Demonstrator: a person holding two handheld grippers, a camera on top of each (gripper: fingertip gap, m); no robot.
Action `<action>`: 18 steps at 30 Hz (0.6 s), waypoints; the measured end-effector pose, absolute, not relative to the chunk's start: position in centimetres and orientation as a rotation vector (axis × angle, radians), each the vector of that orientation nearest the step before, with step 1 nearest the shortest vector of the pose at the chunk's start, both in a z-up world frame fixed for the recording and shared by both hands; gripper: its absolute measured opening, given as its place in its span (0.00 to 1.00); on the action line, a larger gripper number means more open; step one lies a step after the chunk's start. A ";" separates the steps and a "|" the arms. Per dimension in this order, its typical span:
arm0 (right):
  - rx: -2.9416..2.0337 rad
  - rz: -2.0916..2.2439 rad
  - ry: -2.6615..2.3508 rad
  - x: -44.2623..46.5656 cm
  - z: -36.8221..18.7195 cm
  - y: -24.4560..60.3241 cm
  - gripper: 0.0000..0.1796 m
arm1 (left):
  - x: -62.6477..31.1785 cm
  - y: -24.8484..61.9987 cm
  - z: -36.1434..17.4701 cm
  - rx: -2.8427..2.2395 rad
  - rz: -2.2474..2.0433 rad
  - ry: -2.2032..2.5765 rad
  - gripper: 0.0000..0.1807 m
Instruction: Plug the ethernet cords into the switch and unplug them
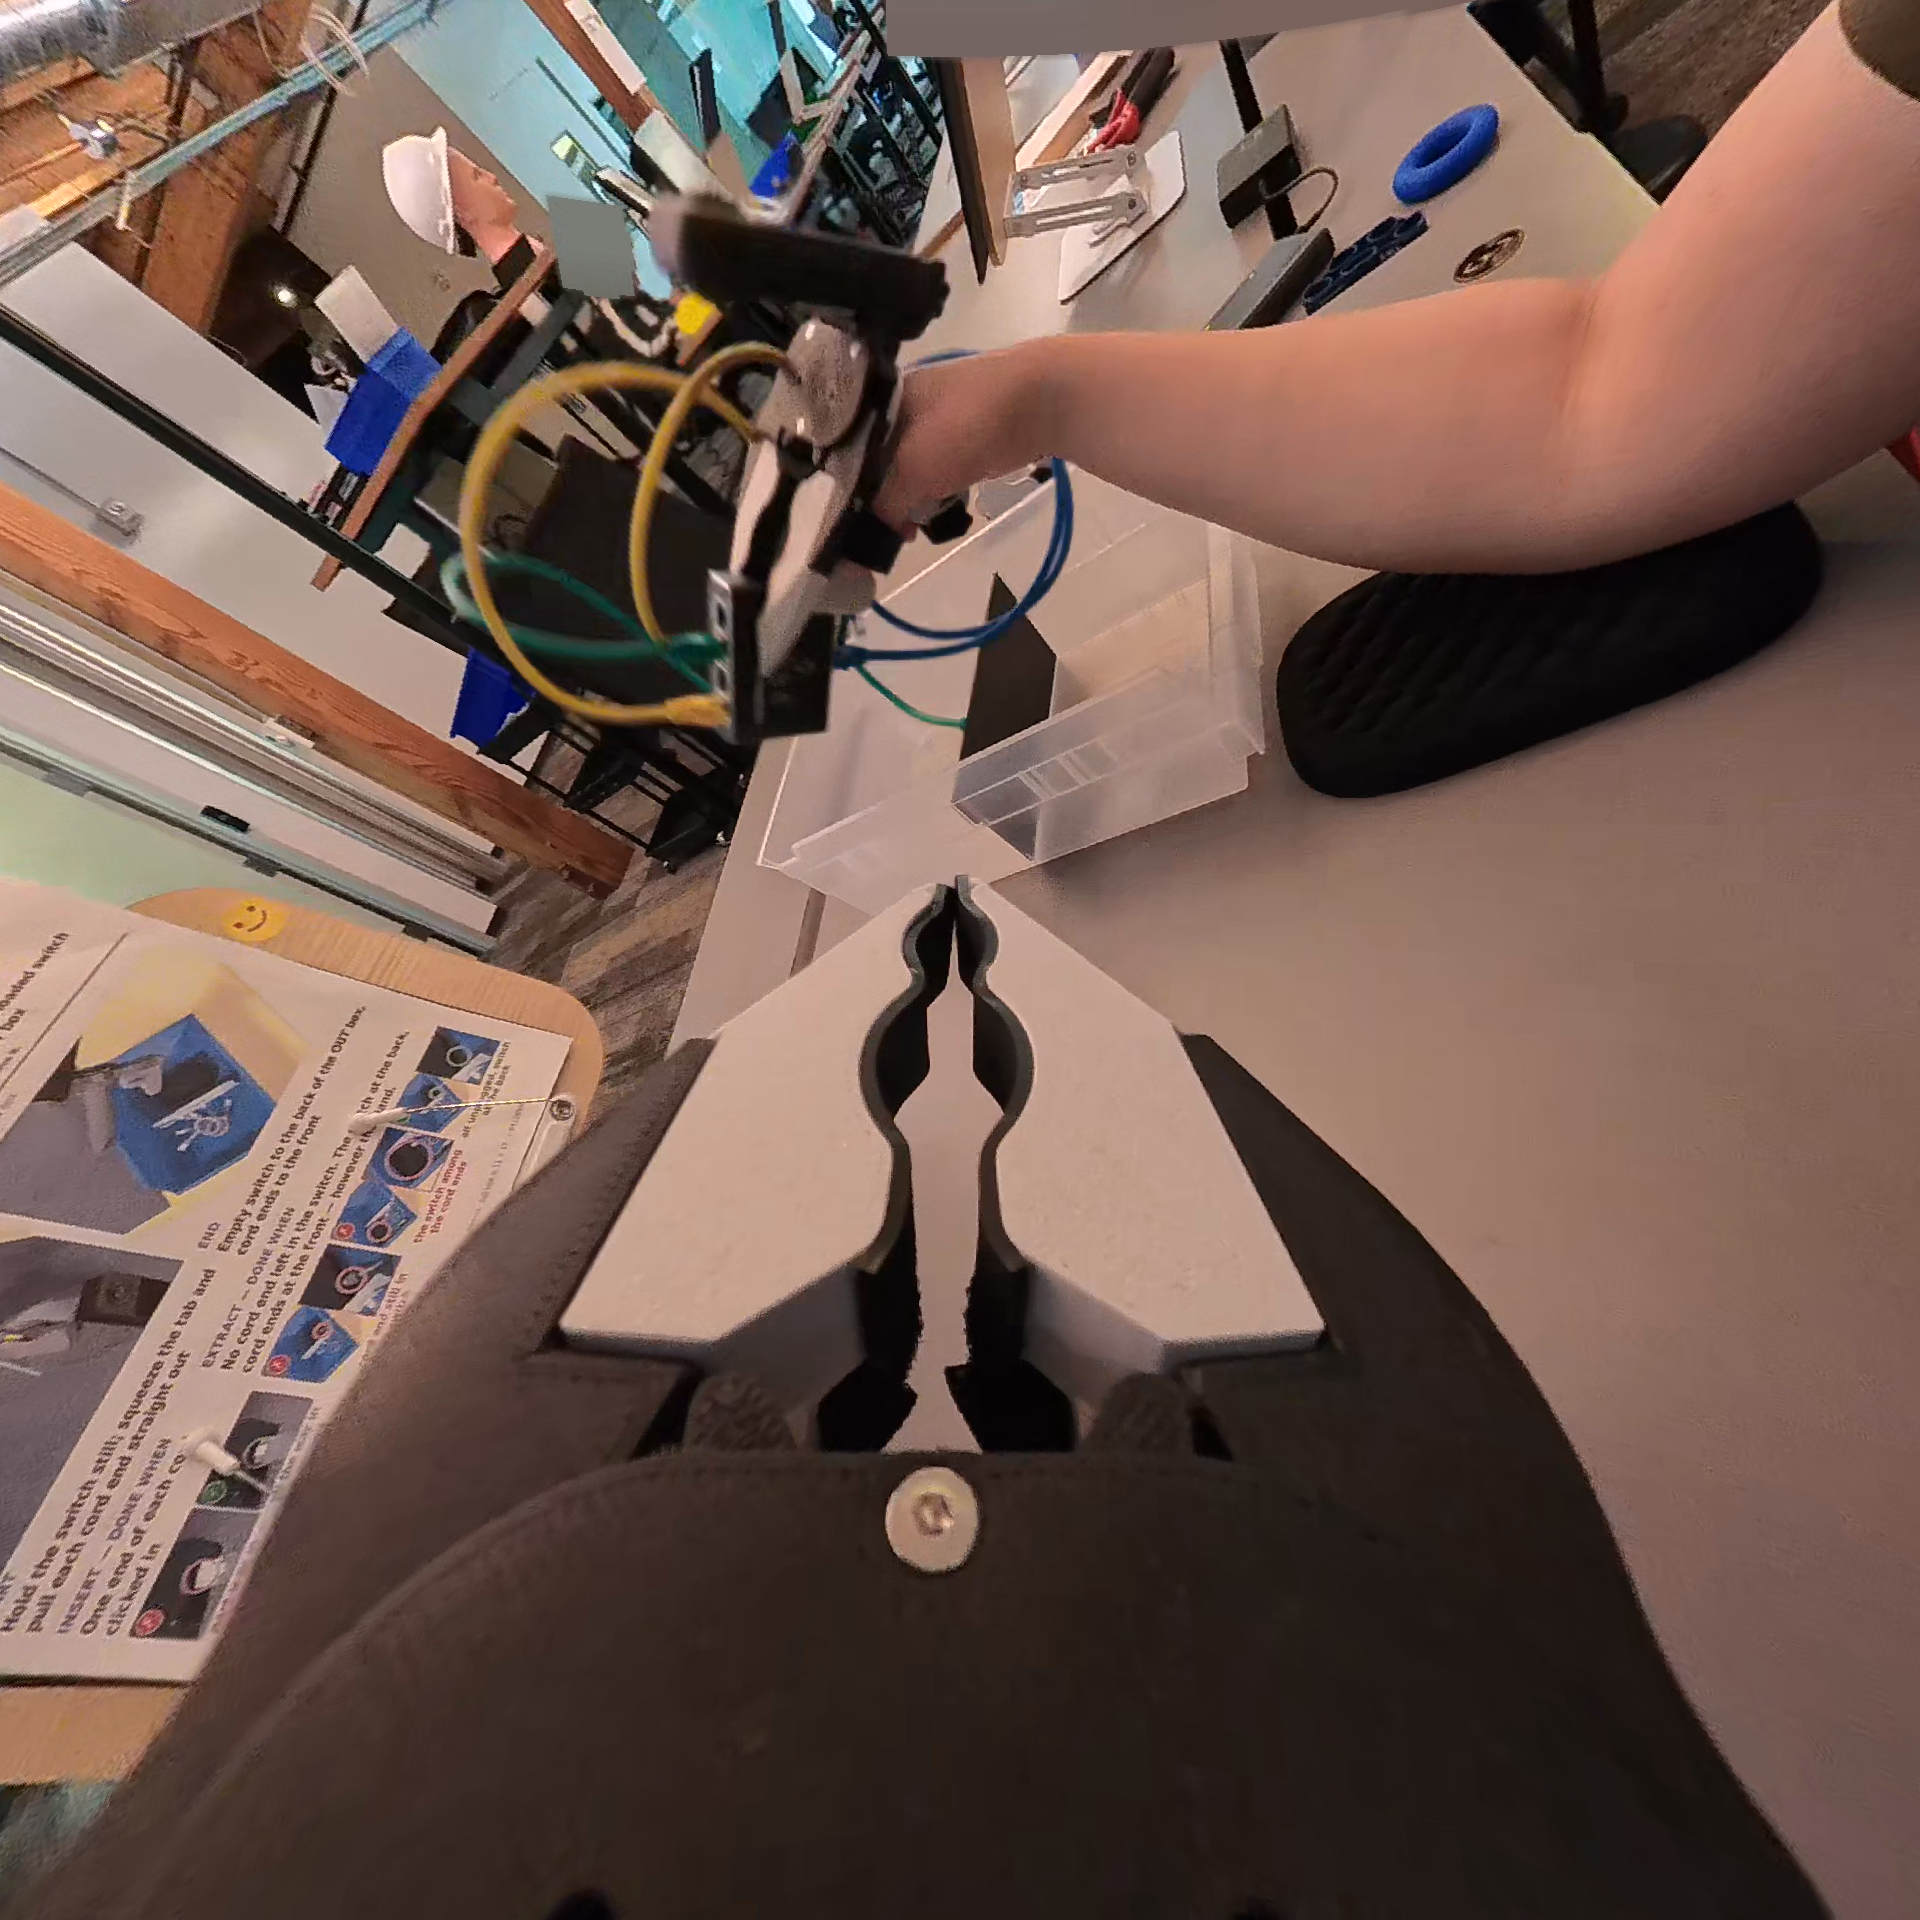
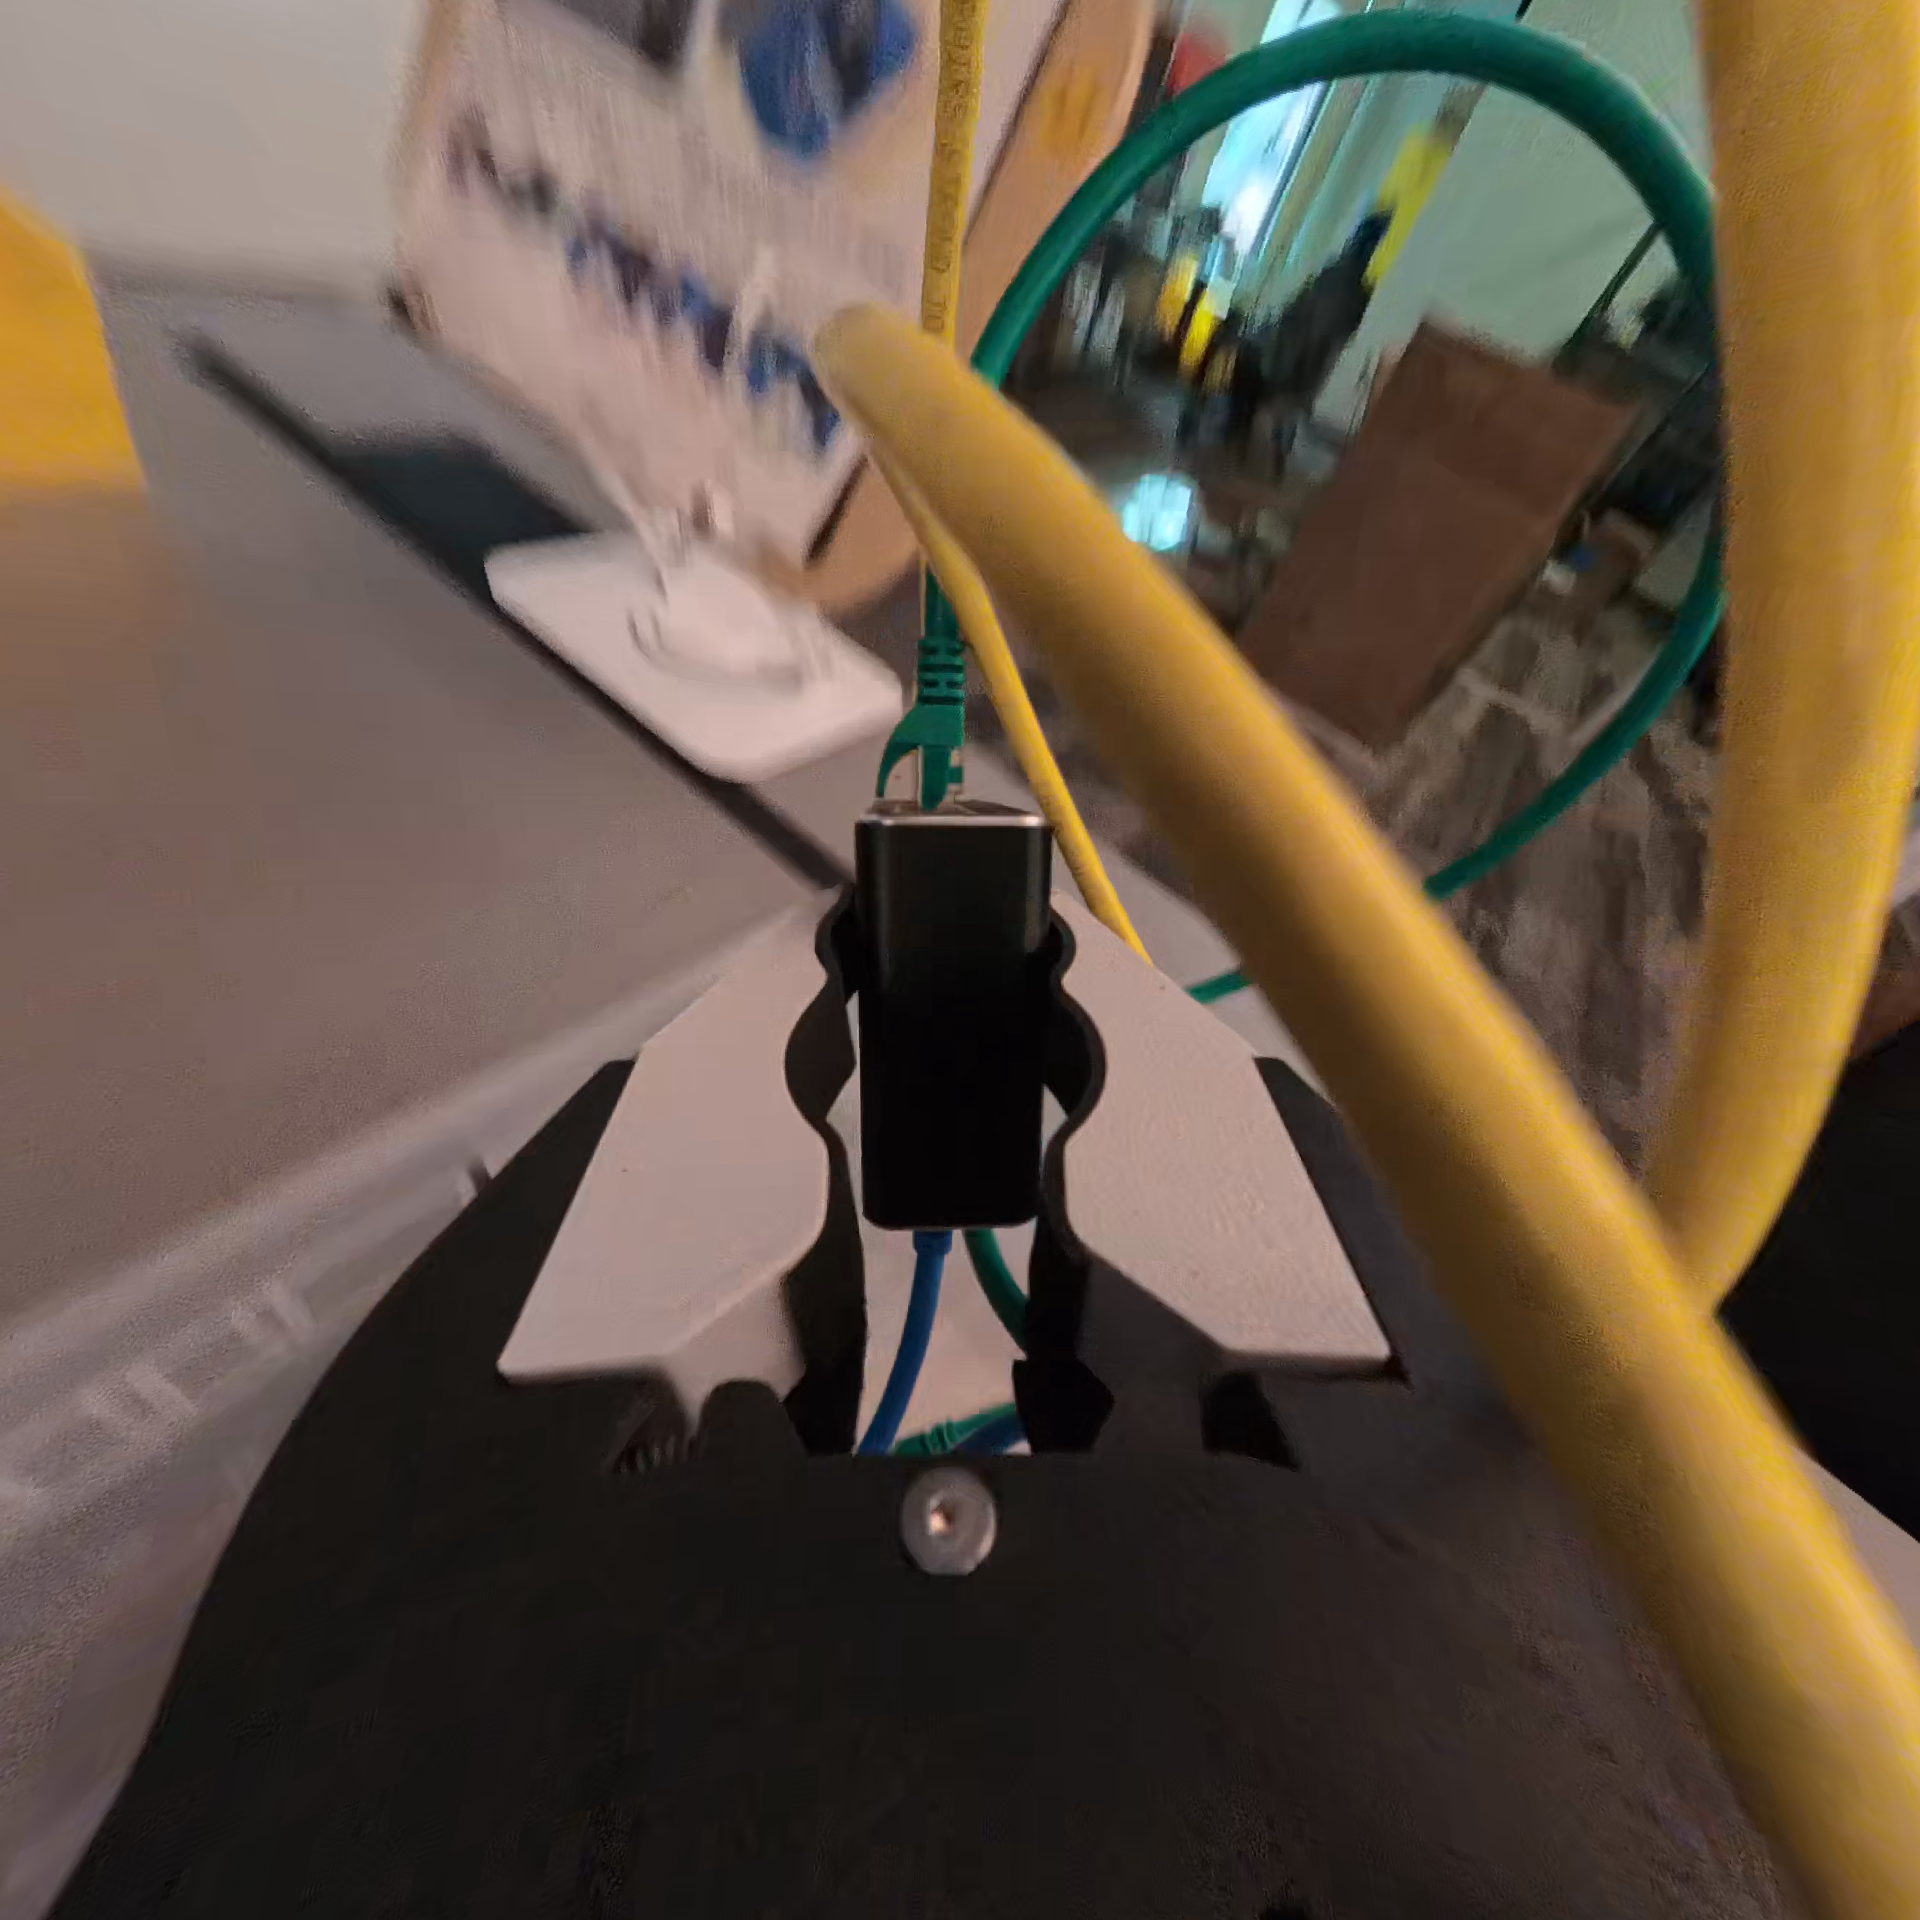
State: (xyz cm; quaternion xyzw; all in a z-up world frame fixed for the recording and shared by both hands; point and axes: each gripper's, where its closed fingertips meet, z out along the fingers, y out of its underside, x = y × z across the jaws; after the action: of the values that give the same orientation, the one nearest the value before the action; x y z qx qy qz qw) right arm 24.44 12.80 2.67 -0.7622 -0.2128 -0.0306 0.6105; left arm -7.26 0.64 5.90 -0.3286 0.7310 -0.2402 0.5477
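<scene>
My right gripper (image 2: 951, 925) is shut on the black switch (image 2: 951, 1018) and holds it in the air. A green cord (image 2: 1538, 135) is plugged into its far end, and a yellow cord (image 2: 1299, 831) loops close past the camera. A blue cord (image 2: 920, 1340) hangs below the switch. In the left wrist view the right gripper (image 1: 774, 665) holds the switch (image 1: 795, 686) above the clear bin (image 1: 1049, 707), with yellow (image 1: 488, 582), green (image 1: 582, 649) and blue (image 1: 997, 613) cords looping from it. My left gripper (image 1: 956, 894) is shut and empty, low over the table.
A clear plastic bin with a black divider (image 1: 1003, 675) sits on the grey table (image 1: 1558, 1143). A black wrist rest (image 1: 1538, 665) lies under the person's forearm (image 1: 1455, 405). An instruction sheet on a wooden board (image 1: 208, 1247) stands at the left. A blue ring (image 1: 1449, 151) lies far off. The left gripper's tips are roughly 35 cm from the right gripper's.
</scene>
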 end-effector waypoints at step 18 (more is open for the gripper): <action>-2.415 -0.156 -0.531 24.9 -4.9 8.6 0.27 | -8.4 6.0 1.2 -1.281 -0.387 1.784 0.00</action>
State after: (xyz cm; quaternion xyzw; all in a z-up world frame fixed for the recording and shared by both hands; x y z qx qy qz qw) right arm 24.92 8.55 -4.92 -0.9216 -0.2025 -0.0597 0.3258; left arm -8.38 5.97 1.24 -0.5159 0.7184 -0.1560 0.4399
